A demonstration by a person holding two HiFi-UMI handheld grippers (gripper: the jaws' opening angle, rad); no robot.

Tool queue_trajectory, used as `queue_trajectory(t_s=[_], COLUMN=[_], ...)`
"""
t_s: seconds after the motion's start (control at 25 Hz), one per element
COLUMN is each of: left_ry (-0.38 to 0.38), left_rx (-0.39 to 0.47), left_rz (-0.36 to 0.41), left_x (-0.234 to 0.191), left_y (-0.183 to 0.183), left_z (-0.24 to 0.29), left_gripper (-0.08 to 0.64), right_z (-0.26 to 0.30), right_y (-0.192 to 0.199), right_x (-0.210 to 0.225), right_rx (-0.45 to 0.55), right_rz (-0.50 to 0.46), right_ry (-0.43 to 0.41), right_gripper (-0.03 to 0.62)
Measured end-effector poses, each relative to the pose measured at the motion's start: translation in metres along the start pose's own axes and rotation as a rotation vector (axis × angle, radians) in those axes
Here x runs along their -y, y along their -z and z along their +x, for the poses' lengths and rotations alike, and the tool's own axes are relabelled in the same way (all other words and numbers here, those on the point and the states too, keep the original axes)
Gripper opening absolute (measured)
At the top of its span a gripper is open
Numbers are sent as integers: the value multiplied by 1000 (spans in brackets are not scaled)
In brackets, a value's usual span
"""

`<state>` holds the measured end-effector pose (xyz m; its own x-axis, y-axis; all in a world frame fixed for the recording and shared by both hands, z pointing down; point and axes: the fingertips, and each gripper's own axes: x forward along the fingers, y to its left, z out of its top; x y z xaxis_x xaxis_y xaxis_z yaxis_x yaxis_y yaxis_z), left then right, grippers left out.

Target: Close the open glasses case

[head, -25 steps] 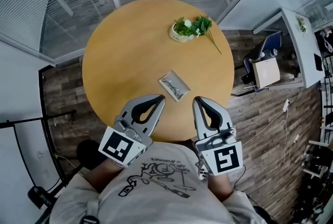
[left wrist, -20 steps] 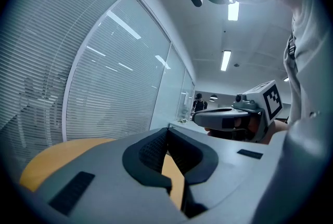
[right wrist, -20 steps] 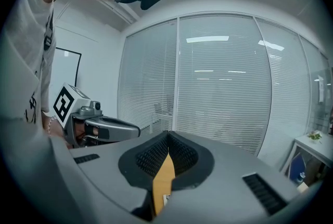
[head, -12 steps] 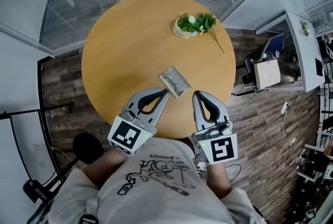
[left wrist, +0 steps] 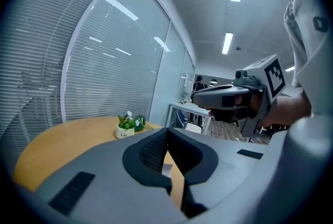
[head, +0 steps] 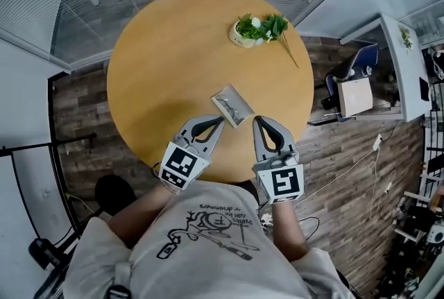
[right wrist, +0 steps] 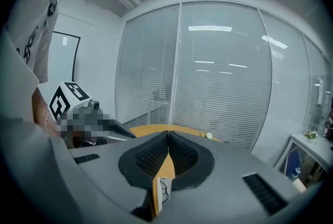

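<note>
Grey glasses case (head: 232, 105) just beyond fingers (head: 283, 134)

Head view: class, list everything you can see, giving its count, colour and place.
Table: one, orange-brown, round, centre.
Case: one, pale grey, open with glasses showing, near edge of table, just ahead of both tools.
Plant: one, green in a white pot, far right of table.
Chair: one, blue, on the floor at right.
Left tool: one, grey, shut, over table's near edge.
Right tool: one, grey, shut, beside the left.
</note>
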<state>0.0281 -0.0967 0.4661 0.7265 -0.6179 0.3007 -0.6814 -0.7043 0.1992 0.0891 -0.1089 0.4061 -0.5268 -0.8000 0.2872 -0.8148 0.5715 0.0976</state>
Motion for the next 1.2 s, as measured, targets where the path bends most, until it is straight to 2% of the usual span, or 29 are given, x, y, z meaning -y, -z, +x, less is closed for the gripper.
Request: queue_trajectory(t_s=[0.08,0.32,1.2], left_ry=[3,-3,-13], left_rx=[-18,-56,-193], left_rz=[-6,-2,7], left_x=[-1,-4,-22], left_y=[12,34,111], left_z=[2,5,19], left_gripper=[18,18,18], right_z=[3,4,20], right_y=[11,44,127], right_x=[-1,-4,-9], right_rx=[-9,-132,-259], right_rz=[2,25,-21], right_ry=[-3,-8,-23], right_gripper=[11,15,25])
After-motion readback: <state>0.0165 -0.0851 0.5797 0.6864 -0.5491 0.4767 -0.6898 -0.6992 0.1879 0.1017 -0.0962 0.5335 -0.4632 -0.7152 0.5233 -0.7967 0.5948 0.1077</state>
